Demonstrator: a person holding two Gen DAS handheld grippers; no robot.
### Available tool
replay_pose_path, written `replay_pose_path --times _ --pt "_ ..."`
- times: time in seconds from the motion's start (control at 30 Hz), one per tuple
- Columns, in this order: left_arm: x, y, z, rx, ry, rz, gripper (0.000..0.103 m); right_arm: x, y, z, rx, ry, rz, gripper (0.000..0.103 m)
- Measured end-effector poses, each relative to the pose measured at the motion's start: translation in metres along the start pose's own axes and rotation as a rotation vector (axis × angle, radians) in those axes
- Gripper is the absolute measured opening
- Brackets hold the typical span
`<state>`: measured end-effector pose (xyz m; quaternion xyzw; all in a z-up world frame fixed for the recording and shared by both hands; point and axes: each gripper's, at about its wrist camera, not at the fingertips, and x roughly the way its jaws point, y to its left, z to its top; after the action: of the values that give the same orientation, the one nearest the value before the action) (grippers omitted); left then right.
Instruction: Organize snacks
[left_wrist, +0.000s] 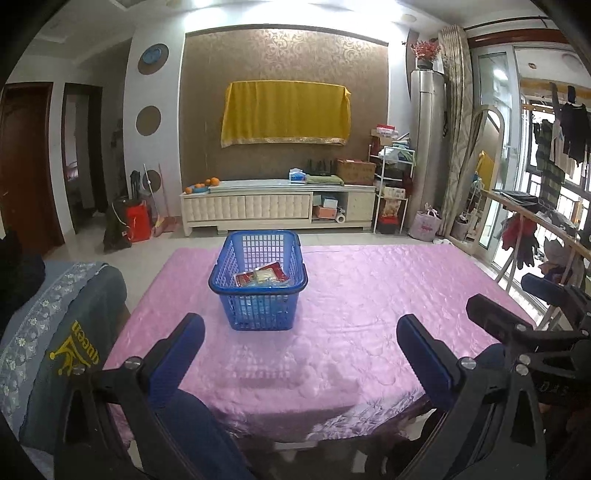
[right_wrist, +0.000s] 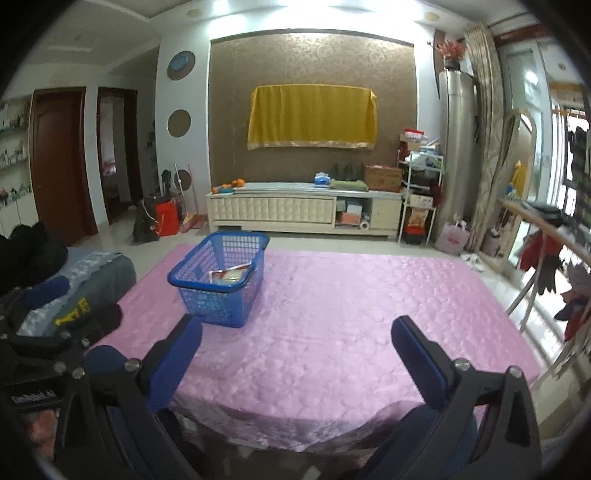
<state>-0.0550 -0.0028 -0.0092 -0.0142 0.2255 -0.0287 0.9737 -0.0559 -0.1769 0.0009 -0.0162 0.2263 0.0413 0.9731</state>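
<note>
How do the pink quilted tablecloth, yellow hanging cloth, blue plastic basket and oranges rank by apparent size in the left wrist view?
1. Pink quilted tablecloth
2. Yellow hanging cloth
3. Blue plastic basket, nearer the camera, so its ranking below the cloth is unsure
4. Oranges

Glossy pink tablecloth (left_wrist: 369, 295); blue plastic lattice basket (left_wrist: 258, 314).

"queen" in yellow (under a crown emblem) on the grey cushion (left_wrist: 70, 347)

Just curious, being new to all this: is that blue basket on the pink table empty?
No, the blue basket holds snack packets, visible through its open top.
</note>
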Motion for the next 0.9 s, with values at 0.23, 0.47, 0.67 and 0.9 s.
replay_pose_path --times 0.23,0.47,0.67,0.9 --pt "-0.006 0.002 -0.004 0.003 -0.016 0.000 0.103 -0.006 0.002 -0.003 -0.001 -0.006 -0.015 0.103" --pt "-0.005 0.004 -0.005 0.016 -0.015 0.018 0.103 -0.012 0.007 0.000 -0.021 -0.026 -0.019 0.103" --pt "-0.006 0.003 -0.008 0.021 -0.013 0.035 0.103 -0.012 0.011 -0.003 -0.016 -0.014 -0.005 0.103" --pt "-0.007 0.008 -0.010 -0.007 0.003 0.028 0.103 -0.015 0.016 -0.005 -0.021 -0.012 0.017 0.103"
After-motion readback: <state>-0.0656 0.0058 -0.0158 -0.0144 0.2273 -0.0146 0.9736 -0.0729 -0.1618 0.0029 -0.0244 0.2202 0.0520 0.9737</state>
